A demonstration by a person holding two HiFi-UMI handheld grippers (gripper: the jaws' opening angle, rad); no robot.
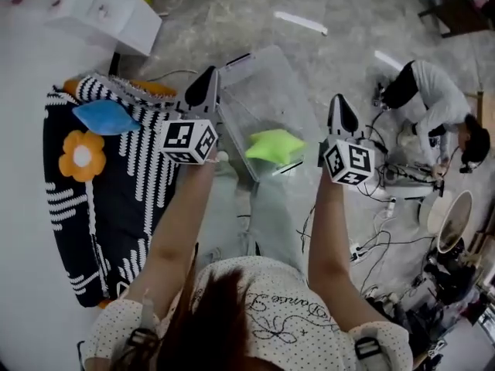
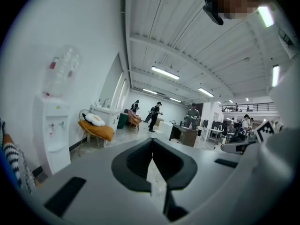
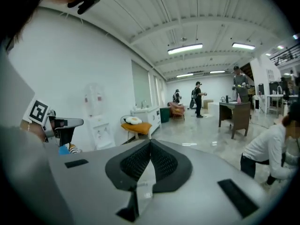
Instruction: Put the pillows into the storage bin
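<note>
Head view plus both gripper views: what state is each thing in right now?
left gripper: shut, empty.
right gripper: shut, empty.
storage bin: open-topped, one pillow inside.
green pillow: lying in the storage bin.
blue pillow: lying on the striped mat, outside the bin.

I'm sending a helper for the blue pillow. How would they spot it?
Find the black-and-white striped mat left of the clear storage bin. The blue pillow lies near its far end, beside the orange flower pillow; it alone is blue.
</note>
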